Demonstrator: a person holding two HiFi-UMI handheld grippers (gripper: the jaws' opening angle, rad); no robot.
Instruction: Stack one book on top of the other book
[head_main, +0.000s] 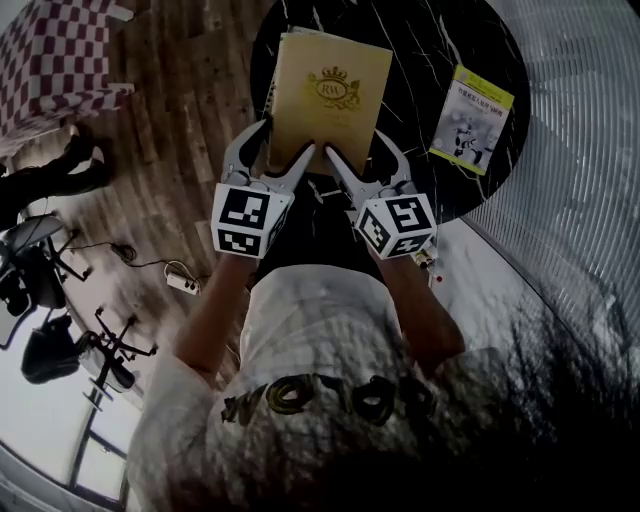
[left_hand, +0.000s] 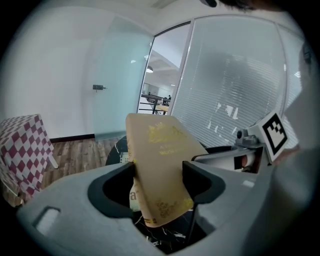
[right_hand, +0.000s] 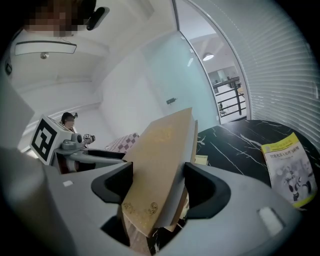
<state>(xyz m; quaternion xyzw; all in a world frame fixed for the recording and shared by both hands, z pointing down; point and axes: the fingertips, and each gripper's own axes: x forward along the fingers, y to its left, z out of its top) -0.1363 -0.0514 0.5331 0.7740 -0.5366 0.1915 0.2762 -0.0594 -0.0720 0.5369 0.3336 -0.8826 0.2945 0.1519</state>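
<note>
A gold-brown book (head_main: 330, 95) with a crown emblem is held up over the black marble table (head_main: 400, 40), gripped at its near edge by both grippers. My left gripper (head_main: 284, 158) is shut on the book's near left corner, seen as the gold-brown book (left_hand: 157, 165) between its jaws. My right gripper (head_main: 358, 152) is shut on the near right corner, where the gold-brown book (right_hand: 157, 170) tilts between its jaws. A yellow-green book (head_main: 470, 118) lies flat at the table's right side, also seen as the yellow-green book (right_hand: 290, 167) in the right gripper view.
The round table's near edge (head_main: 330, 190) sits right at the grippers. A checkered cloth (head_main: 55, 60) covers furniture at the upper left. A power strip (head_main: 183, 284) and cable lie on the wood floor. Blinds (head_main: 580, 160) line the right.
</note>
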